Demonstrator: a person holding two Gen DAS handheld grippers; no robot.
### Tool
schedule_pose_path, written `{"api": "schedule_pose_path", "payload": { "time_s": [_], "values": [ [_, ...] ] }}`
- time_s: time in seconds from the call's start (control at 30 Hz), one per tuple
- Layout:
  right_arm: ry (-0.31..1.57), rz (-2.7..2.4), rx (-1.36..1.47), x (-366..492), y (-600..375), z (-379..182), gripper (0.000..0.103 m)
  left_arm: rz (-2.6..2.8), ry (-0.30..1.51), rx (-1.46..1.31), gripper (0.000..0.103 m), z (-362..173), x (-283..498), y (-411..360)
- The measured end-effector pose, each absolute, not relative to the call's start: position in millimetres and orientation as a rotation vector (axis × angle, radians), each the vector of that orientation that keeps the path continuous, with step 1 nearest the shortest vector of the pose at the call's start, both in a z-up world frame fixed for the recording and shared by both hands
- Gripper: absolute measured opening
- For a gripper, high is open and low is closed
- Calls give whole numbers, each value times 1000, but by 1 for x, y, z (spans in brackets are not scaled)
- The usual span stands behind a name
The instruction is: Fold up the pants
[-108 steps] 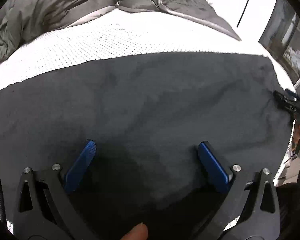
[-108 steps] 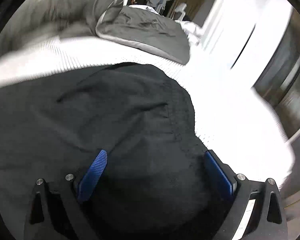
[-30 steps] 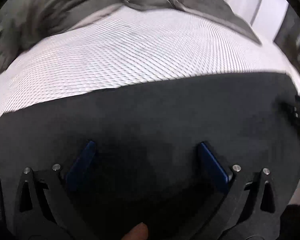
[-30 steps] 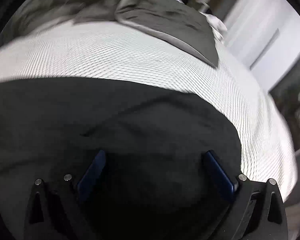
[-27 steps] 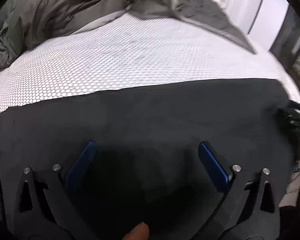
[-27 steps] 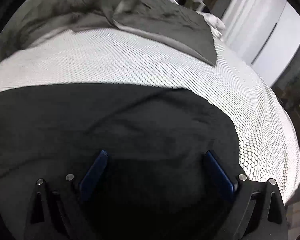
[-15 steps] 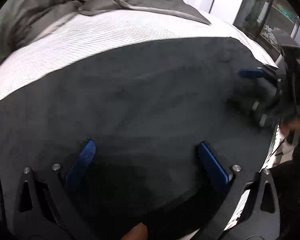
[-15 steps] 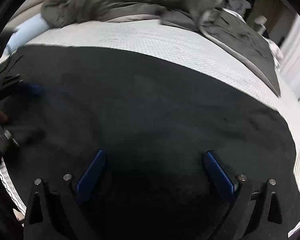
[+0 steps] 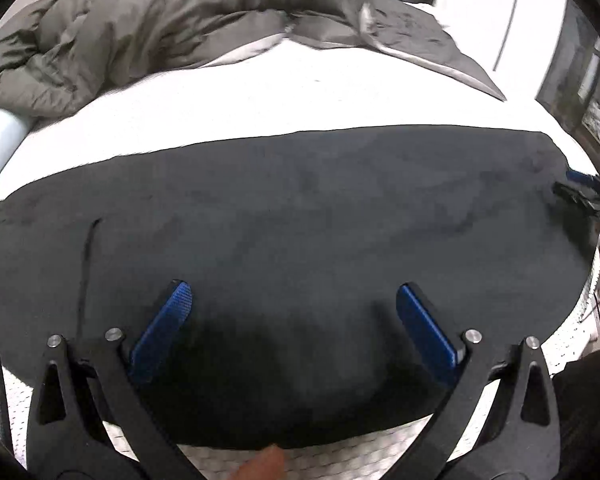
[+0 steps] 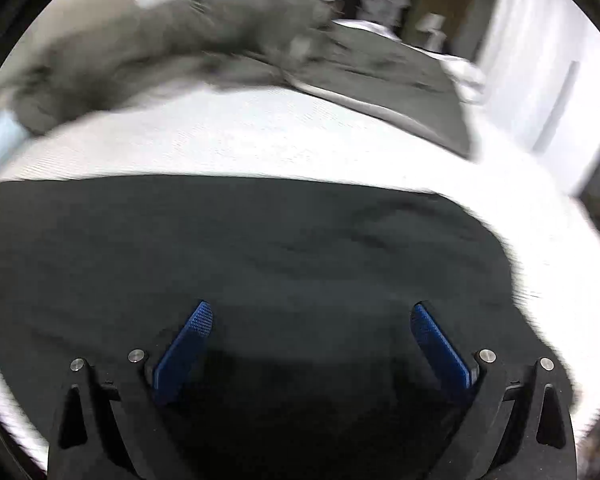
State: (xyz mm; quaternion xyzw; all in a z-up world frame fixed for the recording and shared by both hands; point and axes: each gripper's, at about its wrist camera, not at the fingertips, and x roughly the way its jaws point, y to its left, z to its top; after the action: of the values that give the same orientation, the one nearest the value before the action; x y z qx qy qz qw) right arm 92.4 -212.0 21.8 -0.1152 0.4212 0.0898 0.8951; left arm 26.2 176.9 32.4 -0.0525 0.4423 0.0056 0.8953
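The black pants (image 9: 292, 216) lay spread flat across the near part of the bed (image 9: 284, 100), forming a long dark band running from the left edge to the right edge of the white mattress cover. In the left wrist view a thin seam or pocket line showed near the left end of the fabric, and light creases ran through its right half. The near hem sat close to the front edge of the mattress, where a strip of honeycomb-patterned cover remained visible.

The left hand-held gripper (image 9: 296, 312) was held above the near portion of the pants with its blue-padded fingers (image 9: 162, 326) spread wide apart. Nothing lay between them, and whether the tips touched the cloth could not be determined. A fingertip of the operator showed at the bottom edge of that view.

The right hand-held gripper (image 10: 310, 330) was likewise spread wide, holding nothing, positioned over the right end of the pants (image 10: 260, 248). Its view was motion-blurred. In the left wrist view the same tool (image 9: 584, 194) appeared as a dark and blue shape at the far right end of the garment; contact there could not be confirmed.

A crumpled grey duvet (image 9: 172, 20) lay heaped across the far side of the bed, well apart from the pants, with white cover between them.
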Motion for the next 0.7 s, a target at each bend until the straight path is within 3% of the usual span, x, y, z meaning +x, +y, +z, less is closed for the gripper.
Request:
{"api": "schedule_pose_path", "payload": {
  "time_s": [0.2, 0.33, 0.53, 0.7],
  "values": [
    [971, 388, -418, 94, -124, -17, 101, 62, 927, -116, 27, 24, 12, 223],
    [997, 370, -372, 106, -137, -17, 101, 165, 908, -214, 17, 22, 1, 273],
    [977, 337, -362, 100, -137, -3, 101, 21, 831, -284, 17, 38, 11, 255],
    [967, 380, -393, 104, -124, -9, 101, 36, 930, -216, 15, 18, 57, 237]
  ]
}}
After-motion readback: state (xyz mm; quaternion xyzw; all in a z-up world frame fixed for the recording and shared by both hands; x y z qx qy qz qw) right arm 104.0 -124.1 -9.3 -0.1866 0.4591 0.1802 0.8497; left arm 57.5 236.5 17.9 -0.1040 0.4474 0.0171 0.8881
